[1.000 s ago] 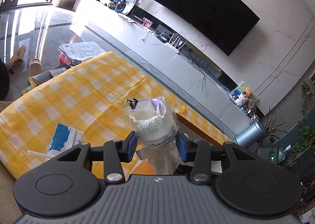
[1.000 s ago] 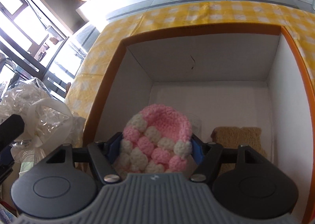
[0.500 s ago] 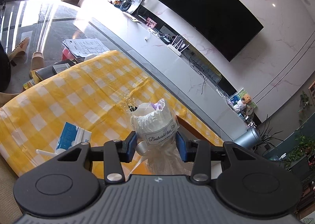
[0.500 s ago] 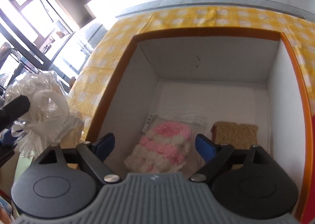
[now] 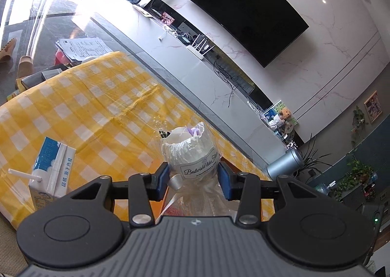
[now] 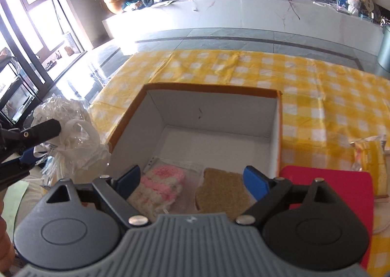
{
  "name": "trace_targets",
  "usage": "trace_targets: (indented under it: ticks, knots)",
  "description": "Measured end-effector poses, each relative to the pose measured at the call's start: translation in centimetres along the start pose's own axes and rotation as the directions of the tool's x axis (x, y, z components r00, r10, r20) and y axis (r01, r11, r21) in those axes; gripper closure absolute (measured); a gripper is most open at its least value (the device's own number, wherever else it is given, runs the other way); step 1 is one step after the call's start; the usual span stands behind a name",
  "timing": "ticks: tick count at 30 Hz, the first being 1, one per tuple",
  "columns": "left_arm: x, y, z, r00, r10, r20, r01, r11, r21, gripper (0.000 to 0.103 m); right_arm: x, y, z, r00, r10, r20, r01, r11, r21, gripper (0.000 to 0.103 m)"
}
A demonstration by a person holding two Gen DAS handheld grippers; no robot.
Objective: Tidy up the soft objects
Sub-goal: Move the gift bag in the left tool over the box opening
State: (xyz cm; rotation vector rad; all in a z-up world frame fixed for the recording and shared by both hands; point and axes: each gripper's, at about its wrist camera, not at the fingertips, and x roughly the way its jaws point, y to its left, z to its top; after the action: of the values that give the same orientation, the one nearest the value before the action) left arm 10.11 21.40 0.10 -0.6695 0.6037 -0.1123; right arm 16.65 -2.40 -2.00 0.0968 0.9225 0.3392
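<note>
My left gripper [image 5: 192,178] is shut on a small wrapped bouquet [image 5: 191,152] in white paper and clear film, held above the yellow checked tablecloth [image 5: 92,106]. The same bouquet [image 6: 73,138] shows at the left of the right wrist view, beside the box. My right gripper [image 6: 192,179] stands open above an orange-rimmed cardboard box [image 6: 212,89]. On the box floor lie a pink and white crocheted piece [image 6: 160,184] and a tan knitted piece [image 6: 221,196], clear of the blue pads.
A milk carton [image 5: 52,169] with a straw stands on the cloth at the left. To the right of the box lie a red pad [image 6: 336,186] and a yellow packet [image 6: 370,160]. Beyond the table run a white TV bench [image 6: 243,13] and a floor.
The right gripper let go of the pink crocheted piece, which now lies in the box, then opened wide and rose back above the box. The left gripper kept its hold on the bouquet.
</note>
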Motion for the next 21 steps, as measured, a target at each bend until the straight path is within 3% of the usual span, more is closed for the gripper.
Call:
trace_targets:
  ticks: [5,8,10,15,17,19,21]
  knots:
    - [0.5,-3.1,-1.4,0.999,0.025,-0.019,-0.022,0.991,0.13,0.055,-2.6,-2.2,-0.4,0.997,-0.041,0.063,0.043,0.998,-0.035,0.013]
    - [1.5,-5.6,-2.7,0.995,0.088,-0.04,-0.075,0.963,0.257,0.055,-3.1,-3.1,-0.3,0.995,-0.05,0.09,0.055,0.997,-0.058,0.013]
    - [2.2,-6.9,-2.8,0.995,0.091,-0.051,-0.071,0.949,0.307,0.055,-3.2,-3.5,-0.1,0.994,-0.047,0.102,0.055,0.995,-0.083,0.013]
    - [5.5,-8.8,-1.4,0.988,0.134,-0.079,-0.108,0.955,0.277,0.055,-2.3,-4.6,0.6,0.99,-0.037,0.137,0.052,0.993,-0.105,0.013]
    - [7.8,-10.1,-1.3,0.975,0.202,-0.094,-0.154,0.916,0.37,0.055,-1.7,-5.5,0.9,0.99,-0.023,0.143,0.034,0.997,-0.075,0.013]
    - [9.8,-11.0,-1.8,0.955,0.285,-0.079,-0.214,0.851,0.48,0.055,-1.3,-6.3,1.0,0.99,-0.008,0.144,0.015,0.999,-0.044,0.013]
    - [11.7,-11.3,-2.1,0.939,0.332,-0.086,-0.242,0.819,0.52,0.055,-1.3,-7.3,0.8,0.99,0.023,0.141,-0.023,1.0,-0.006,0.013]
